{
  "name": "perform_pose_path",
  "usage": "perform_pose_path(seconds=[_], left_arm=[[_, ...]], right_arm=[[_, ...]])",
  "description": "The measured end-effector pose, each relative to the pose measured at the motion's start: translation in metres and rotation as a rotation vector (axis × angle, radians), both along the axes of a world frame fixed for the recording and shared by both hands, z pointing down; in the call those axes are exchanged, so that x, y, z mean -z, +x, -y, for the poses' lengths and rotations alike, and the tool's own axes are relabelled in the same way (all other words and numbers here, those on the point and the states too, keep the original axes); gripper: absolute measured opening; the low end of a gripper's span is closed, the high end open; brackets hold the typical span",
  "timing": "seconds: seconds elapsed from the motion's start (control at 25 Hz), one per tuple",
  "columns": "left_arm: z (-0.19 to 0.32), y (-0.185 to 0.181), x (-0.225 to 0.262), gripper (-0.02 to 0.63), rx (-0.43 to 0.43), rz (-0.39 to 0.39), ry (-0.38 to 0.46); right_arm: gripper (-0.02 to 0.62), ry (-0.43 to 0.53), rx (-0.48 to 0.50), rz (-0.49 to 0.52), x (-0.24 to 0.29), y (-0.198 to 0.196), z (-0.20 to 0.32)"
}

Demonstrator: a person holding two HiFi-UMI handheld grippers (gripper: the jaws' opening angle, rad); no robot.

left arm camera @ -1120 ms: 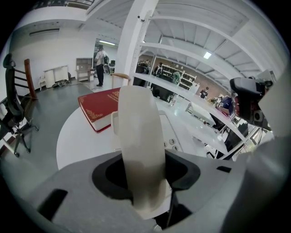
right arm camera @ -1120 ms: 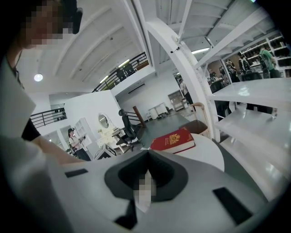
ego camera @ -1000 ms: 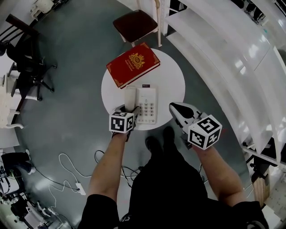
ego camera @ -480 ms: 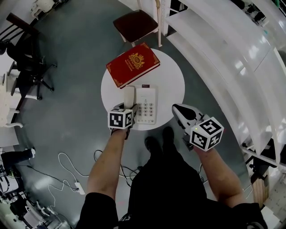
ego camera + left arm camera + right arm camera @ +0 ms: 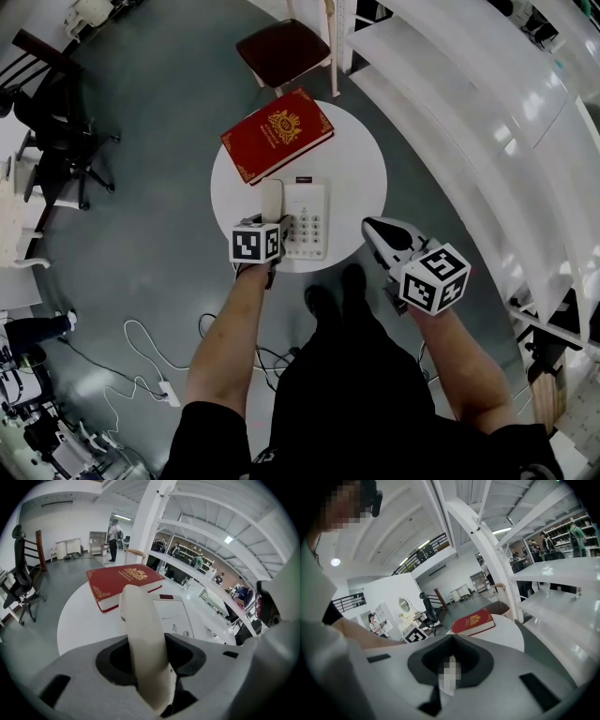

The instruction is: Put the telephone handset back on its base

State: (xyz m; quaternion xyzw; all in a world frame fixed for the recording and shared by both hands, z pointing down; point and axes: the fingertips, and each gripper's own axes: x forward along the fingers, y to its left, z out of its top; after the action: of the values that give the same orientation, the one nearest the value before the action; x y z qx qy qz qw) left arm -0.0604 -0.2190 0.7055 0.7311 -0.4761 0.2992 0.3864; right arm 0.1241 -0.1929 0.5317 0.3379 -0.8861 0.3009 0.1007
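Filling the right of the head view, white shelving [image 5: 487,112] curves past a round white tabletop [image 5: 361,178]. A red book [image 5: 277,134] lies on its far left, one corner jutting over the rim. Just nearer sits the white telephone base [image 5: 307,220], keypad showing, with its left strip covered by the handset [image 5: 272,200]. The left hand-held gripper [image 5: 149,656] is clenched on that handset, both dark pads pressed to its sides. From the head view the handset's near end is hidden under the gripper's marker cube, and neither view shows whether it rests in the base or hangs just above it. The right hand-held gripper [image 5: 451,660] hovers off the tabletop's near right edge, well apart from the base, jaws drawn together and grasping nothing.
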Motion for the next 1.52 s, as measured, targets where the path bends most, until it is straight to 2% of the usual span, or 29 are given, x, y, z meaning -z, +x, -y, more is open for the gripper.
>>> perform_pose_path(seconds=[0.08, 0.16, 0.36, 0.56, 0.64, 0.96, 1.16, 1.36, 1.52], left_arm=[[0.001, -0.001, 0.001, 0.196, 0.011, -0.001, 0.002], [0.001, -0.002, 0.003, 0.232, 0.011, 0.010, 0.008], [0.000, -0.008, 0.003, 0.230, -0.008, 0.050, 0.020], [0.003, -0.013, 0.005, 0.263, -0.050, 0.144, 0.068], [0.005, -0.013, 0.007, 0.264, -0.055, 0.154, 0.081], [0.001, -0.015, 0.010, 0.238, -0.024, 0.116, 0.084], [0.005, -0.015, 0.009, 0.225, 0.034, 0.030, 0.046], [0.009, -0.019, 0.018, 0.254, -0.023, 0.072, 0.073], [0.009, -0.022, 0.044, 0.267, 0.003, 0.058, 0.106]], right_arm=[[0.005, -0.003, 0.003, 0.002, 0.000, 0.000, 0.000], [0.005, -0.003, 0.007, 0.005, 0.001, -0.002, 0.000], [0.006, -0.004, 0.013, 0.007, 0.002, -0.004, 0.001], [0.006, -0.012, 0.012, 0.010, -0.002, -0.005, 0.000], [0.005, -0.015, 0.011, 0.012, -0.002, -0.005, 0.001], [0.005, -0.012, 0.011, 0.010, 0.001, -0.008, 0.002], [0.005, -0.017, -0.002, 0.026, 0.003, -0.010, 0.005], [0.005, -0.018, 0.010, 0.041, 0.003, -0.016, 0.006], [0.005, -0.008, -0.014, 0.065, 0.009, -0.011, 0.015]])
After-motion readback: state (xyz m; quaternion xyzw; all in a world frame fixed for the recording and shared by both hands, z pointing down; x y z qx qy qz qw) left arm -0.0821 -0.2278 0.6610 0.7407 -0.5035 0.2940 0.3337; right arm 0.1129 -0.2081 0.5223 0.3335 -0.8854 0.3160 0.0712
